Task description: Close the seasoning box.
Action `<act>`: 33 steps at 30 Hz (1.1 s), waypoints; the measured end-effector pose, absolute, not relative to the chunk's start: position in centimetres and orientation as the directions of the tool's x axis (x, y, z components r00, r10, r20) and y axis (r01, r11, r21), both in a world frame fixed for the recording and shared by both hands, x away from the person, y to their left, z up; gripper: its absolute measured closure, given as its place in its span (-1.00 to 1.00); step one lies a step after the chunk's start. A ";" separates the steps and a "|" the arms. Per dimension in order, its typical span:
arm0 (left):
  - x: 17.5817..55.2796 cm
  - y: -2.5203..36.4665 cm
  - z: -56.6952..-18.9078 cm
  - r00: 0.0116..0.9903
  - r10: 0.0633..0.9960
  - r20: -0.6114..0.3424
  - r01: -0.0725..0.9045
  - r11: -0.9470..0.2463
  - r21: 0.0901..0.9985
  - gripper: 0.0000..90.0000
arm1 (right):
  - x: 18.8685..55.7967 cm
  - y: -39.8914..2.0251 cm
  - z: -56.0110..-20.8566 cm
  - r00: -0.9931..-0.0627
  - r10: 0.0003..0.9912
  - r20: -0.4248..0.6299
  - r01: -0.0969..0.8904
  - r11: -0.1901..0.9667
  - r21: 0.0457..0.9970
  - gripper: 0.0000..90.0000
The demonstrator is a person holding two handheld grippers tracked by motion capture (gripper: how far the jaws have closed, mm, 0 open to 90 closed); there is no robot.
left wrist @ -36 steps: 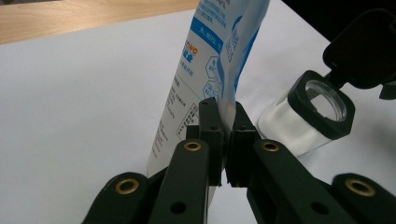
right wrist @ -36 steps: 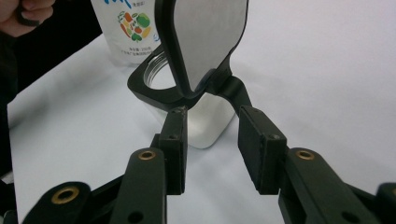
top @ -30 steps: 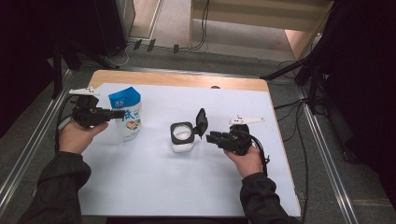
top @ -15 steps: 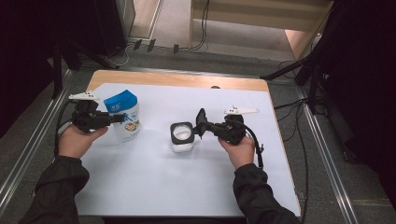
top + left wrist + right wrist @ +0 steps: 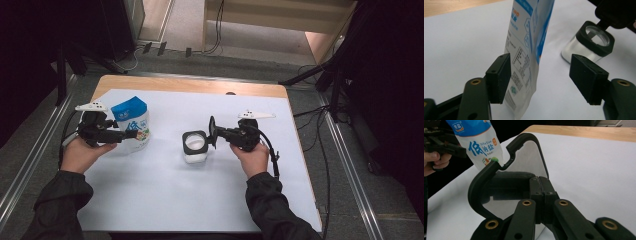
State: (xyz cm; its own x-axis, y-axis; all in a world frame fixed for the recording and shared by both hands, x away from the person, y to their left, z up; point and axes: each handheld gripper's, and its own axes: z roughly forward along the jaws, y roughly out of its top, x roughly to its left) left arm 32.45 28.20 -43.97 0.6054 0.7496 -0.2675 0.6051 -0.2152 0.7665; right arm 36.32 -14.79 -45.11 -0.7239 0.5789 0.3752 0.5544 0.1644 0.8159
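We take the clear jar with its black collar as our landmark; it stands upright on the white sheet that covers the wooden table.

Left of the jar, well apart from it, stands the salt pouch, upright, blue top, white body with blue print. The left gripper is at the pouch on the side away from the jar. In the left gripper view the pouch sits between the two pads; the left pad is right against its printed face, the other pad stands off with open sheet showing between (so released, not pinching). Its jaws have just been opening. The jar shows beyond the pouch there, collar up, mouth uncovered.

Right of the jar, the right gripper is clenched on the jar's lid, which stands on edge, touching or nearly touching the jar's collar (we can't tell which from above). In the right gripper view the fingers meet tight on the lid's rim; the lid is a black frame around a clear pane, tilted up in front of the camera. Past it we see the pouch and the person's left hand on the other gripper.

The right hand comes in from below the jar, dark sleeve behind it.
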 end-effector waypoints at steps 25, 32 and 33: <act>31.3 29.2 -44.8 0.612 0.743 -0.271 0.597 -0.209 0.774 -0.28 | 35.9 -12.2 -45.4 -0.778 0.546 0.310 0.512 0.267 0.817 0.95; 31.3 29.5 -44.8 0.607 0.747 -0.271 0.599 -0.206 0.774 -0.31 | 36.1 -13.0 -45.2 -0.773 0.561 0.296 0.504 0.260 0.824 0.61; 31.3 29.5 -44.8 0.607 0.747 -0.270 0.599 -0.207 0.773 -0.31 | 36.2 -13.1 -45.2 -0.770 0.566 0.295 0.505 0.258 0.824 0.55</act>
State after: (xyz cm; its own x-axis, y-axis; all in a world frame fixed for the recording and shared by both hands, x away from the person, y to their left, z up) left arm 31.30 29.49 -44.83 0.6069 0.7474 -0.2703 0.5992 -0.2068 0.7734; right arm 36.19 -13.13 -45.24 -0.7700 0.5659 0.2946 0.5045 0.2576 0.8241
